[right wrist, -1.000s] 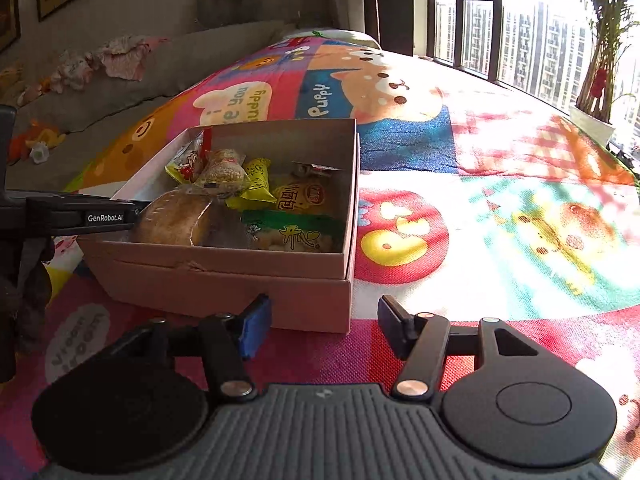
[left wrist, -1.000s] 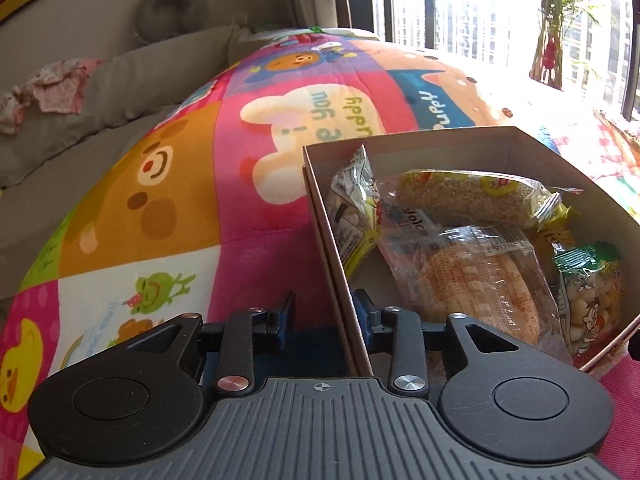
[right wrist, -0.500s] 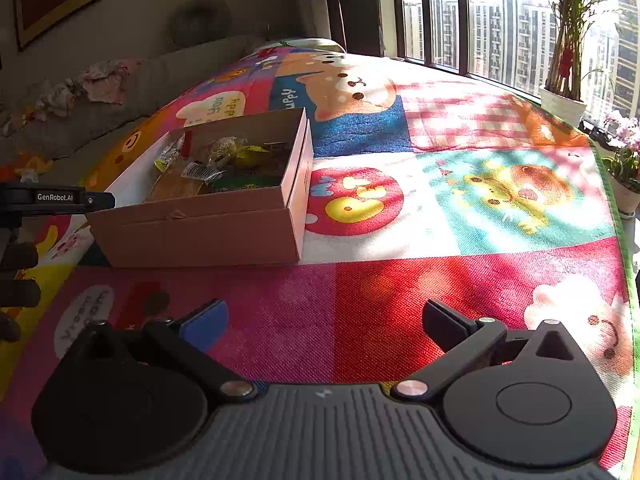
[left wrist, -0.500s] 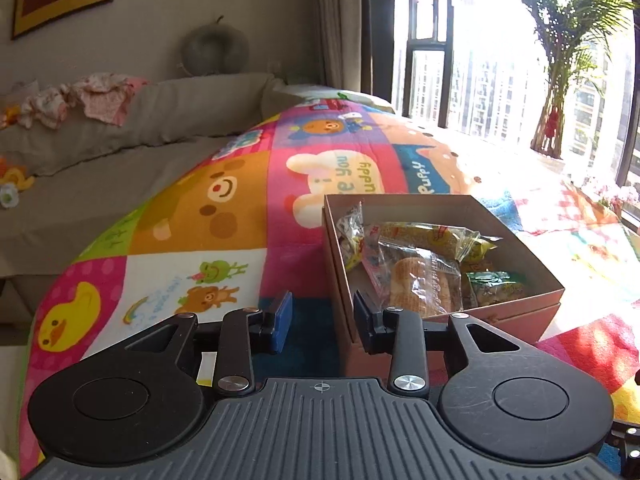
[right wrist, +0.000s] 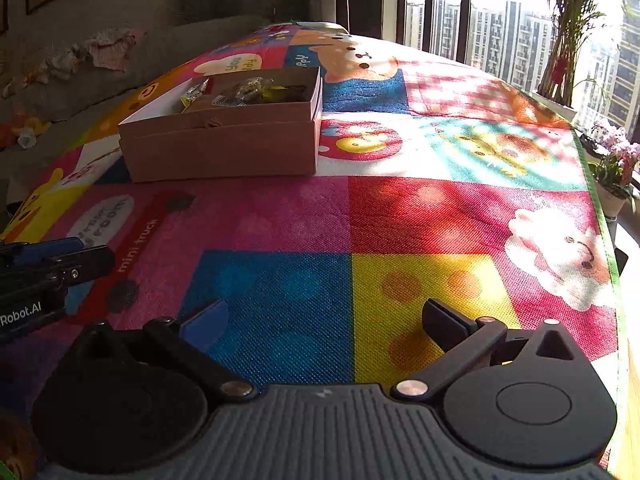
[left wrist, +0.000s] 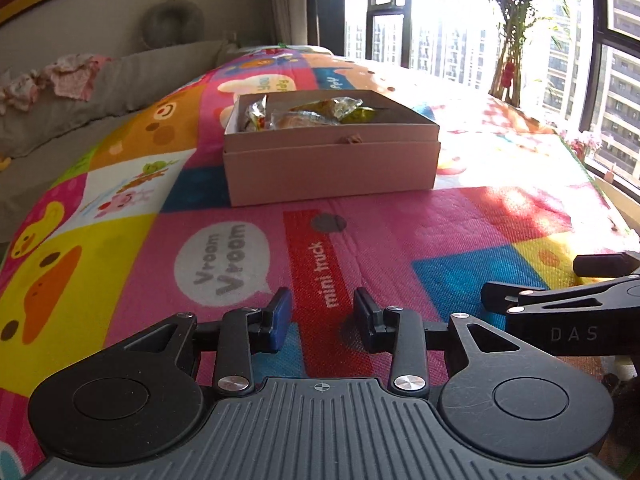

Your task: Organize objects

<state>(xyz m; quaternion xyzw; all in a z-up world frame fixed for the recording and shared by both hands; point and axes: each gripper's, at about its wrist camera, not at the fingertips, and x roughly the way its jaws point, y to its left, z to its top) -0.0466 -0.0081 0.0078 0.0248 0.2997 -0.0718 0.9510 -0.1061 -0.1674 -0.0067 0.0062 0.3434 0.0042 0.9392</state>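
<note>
Nearest, in the left wrist view: black two-finger left gripper [left wrist: 322, 316], jaws parted by a narrow gap, nothing between them, poised over the red "mini truck" panel of the colourful cartoon-print woven play mat [left wrist: 400, 240]. At lower right of the same view: black two-finger right gripper [left wrist: 532, 280], seen from the side.

Nearest, in the right wrist view: right gripper [right wrist: 324, 320], jaws spread wide and empty, above the blue and yellow squares of the mat [right wrist: 400, 216]; left gripper [right wrist: 60, 256] entering at the left edge.

Farther back, well apart from both grippers: open tan rectangular cardboard box [left wrist: 332, 164], resting on the mat near its left side, long front wall facing the cameras; same box [right wrist: 224, 148] at upper left in the right wrist view. Inside the box: crinkled clear and yellow-green plastic snack packets [left wrist: 316, 114], heaped to rim height, individual items too small to tell apart.

Beyond, left: grey cushion [left wrist: 132, 76] with pink crumpled cloth [left wrist: 76, 74]. Beyond, right: tall windows and green potted palm [left wrist: 516, 36].
</note>
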